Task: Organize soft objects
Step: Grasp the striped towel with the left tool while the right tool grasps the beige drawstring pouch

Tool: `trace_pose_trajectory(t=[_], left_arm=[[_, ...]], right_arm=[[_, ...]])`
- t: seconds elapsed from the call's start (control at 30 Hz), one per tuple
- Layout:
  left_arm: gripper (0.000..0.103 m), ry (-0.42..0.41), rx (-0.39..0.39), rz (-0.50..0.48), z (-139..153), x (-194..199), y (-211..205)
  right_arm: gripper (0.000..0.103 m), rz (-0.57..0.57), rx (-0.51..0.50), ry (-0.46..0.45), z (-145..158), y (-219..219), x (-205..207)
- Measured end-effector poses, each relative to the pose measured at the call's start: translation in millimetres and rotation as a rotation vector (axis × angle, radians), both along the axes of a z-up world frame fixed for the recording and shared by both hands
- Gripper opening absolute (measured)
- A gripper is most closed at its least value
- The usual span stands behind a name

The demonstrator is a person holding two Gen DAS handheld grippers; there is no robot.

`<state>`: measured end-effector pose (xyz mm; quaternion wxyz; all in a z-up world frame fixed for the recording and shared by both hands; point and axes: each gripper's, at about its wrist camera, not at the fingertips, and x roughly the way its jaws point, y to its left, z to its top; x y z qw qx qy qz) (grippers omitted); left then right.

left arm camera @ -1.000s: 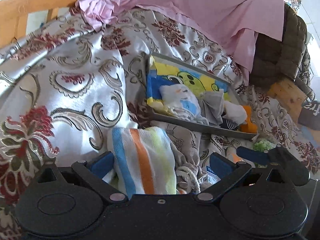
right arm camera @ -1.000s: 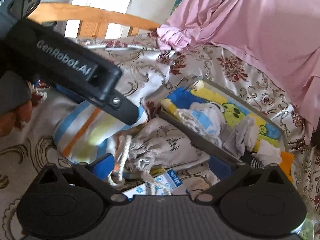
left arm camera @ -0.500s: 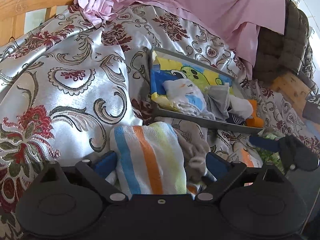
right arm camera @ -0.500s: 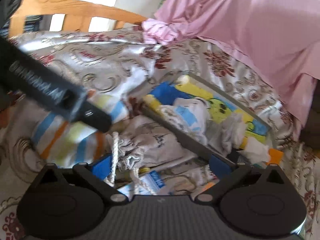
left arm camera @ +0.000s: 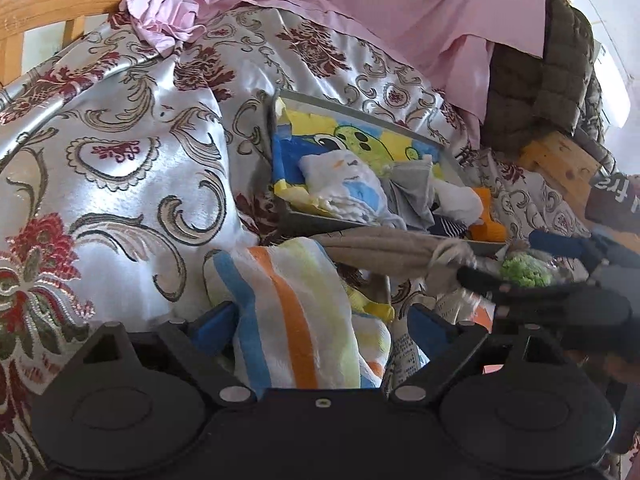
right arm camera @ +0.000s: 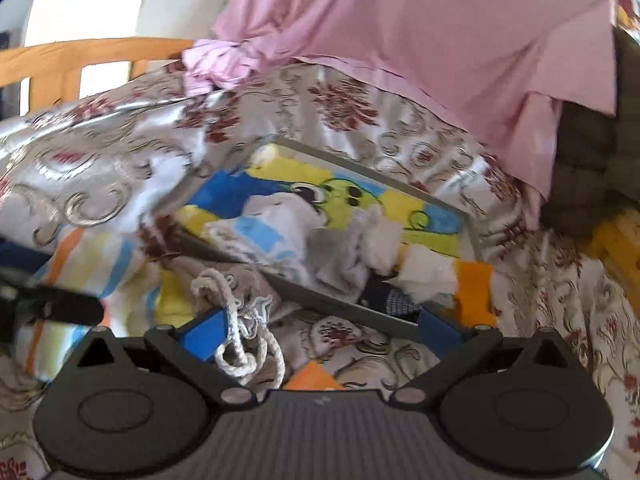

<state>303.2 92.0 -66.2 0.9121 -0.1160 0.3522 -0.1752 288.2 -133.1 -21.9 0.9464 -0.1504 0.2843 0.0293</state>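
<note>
My left gripper (left arm camera: 320,322) has just been narrowing its jaws around the striped blue, orange and yellow fleece towel (left arm camera: 292,312) lying between them, not yet clearly pinched. I judge the step to be loading the grey-rimmed tray (left arm camera: 360,226) ahead of the jaws. Only the right view shows my right gripper (right arm camera: 320,330), jaws wide, the beige drawstring pouch's white cord (right arm camera: 240,344) draped by its left pad

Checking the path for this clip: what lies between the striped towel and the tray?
In the left wrist view, a beige drawstring bag lies across the gap between the striped towel and the tray, over the patterned bedspread.
</note>
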Motion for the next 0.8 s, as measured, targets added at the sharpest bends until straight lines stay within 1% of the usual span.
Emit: trace_pose_trajectory(t=[0.07, 0.13, 0.2, 0.23, 0.27, 0.3, 0.43, 0.57, 0.6, 0.7, 0.73, 0.8], left_arm=[[0.092, -0.002, 0.013, -0.017, -3.5, 1.7, -4.7], [0.090, -0.002, 0.042, -0.046, -8.9, 5.3, -10.9], [0.082, 0.005, 0.083, -0.065, -14.8, 8.5, -15.4], [0.076, 0.020, 0.103, -0.069, -18.2, 11.5, -15.8], [0.072, 0.030, 0.114, -0.066, -20.4, 13.6, -14.8], [0.071, 0.035, 0.113, -0.062, -21.5, 15.1, -12.5], [0.067, 0.041, 0.067, -0.056, -22.1, 17.0, -5.7], [0.055, 0.045, 0.088, -0.055, -24.6, 18.2, -7.5], [0.054, 0.048, 0.090, -0.050, -25.1, 18.8, -7.2], [0.052, 0.050, 0.088, -0.046, -25.7, 19.4, -6.6], [0.046, 0.050, 0.092, -0.046, -25.8, 19.3, -7.0], [0.044, 0.053, 0.106, -0.035, -27.1, 19.8, -6.5]], right_arm=[[0.103, -0.001, -0.004, 0.010, -1.1, -2.1, 3.1], [0.103, 0.010, 0.001, 0.032, -4.4, -0.6, 5.4], [0.103, 0.015, 0.001, 0.056, -8.0, 3.0, 6.6], [0.103, 0.017, 0.002, 0.065, -9.2, 3.6, 7.2], [0.103, 0.021, 0.011, 0.072, -9.6, 3.6, 7.6], [0.103, 0.022, 0.028, 0.079, -9.0, 3.7, 8.3], [0.103, 0.059, 0.122, 0.138, -5.0, 2.8, 12.3], [0.103, 0.118, 0.216, 0.186, -3.7, 6.0, 13.2], [0.103, 0.136, 0.236, 0.187, -4.1, 7.4, 13.0], [0.103, 0.160, 0.254, 0.190, -8.8, 15.2, 16.8], [0.103, 0.163, 0.254, 0.188, -11.1, 17.9, 18.4], [0.102, 0.164, 0.251, 0.184, -14.6, 20.1, 21.6]])
